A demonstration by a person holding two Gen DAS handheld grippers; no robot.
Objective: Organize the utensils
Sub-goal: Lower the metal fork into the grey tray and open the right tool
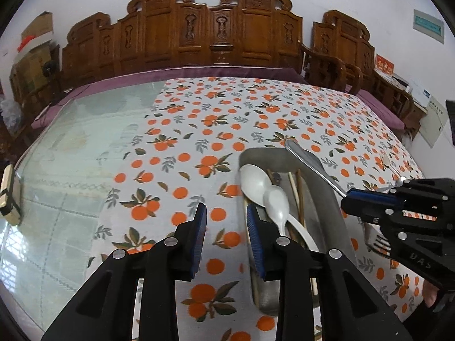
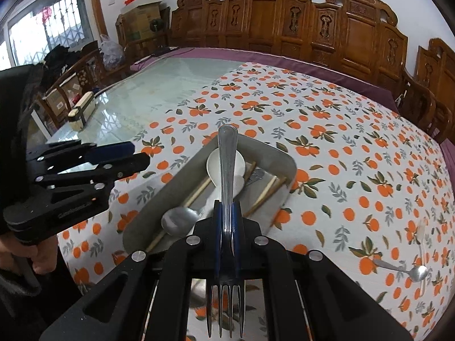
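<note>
The right claw [image 2: 227, 221] is clenched on a metal fork [image 2: 227, 176], gripping it about mid-shaft, so the handle runs forward past the fingertips and the tines point back toward the person holding it. That long axis is the thing to watch: the handle hangs directly above the grey metal tray [image 2: 280, 153], over its nearer half, and lines up roughly with the chopsticks [image 2: 267, 191] and white spoons [image 2: 224, 164] already lying inside. To my eye the fork only needs lowering and letting go, perhaps with a slight turn so it settles along the tray and does not bridge the rim. A grey metal spoon [image 2: 179, 220] sits at the tray's near corner, just left of the claw. The left claw [image 1: 226, 233] is released, its blue pads parted and grasping nothing; it hovers at the tray's left edge, one pad [image 1: 254, 236] just beside the white spoons, so it is near the tray but idle. Off to the right, well apart from the tray, another metal spoon [image 2: 409, 271] lies loose on the bench [image 2: 341, 113], which wears an orange-print cloth over part of a glass top. Carved wooden chairs [image 2: 312, 20] line the far side, with cardboard boxes [image 2: 142, 2] stacked in the corner by a barred window [image 2: 54, 28].
</note>
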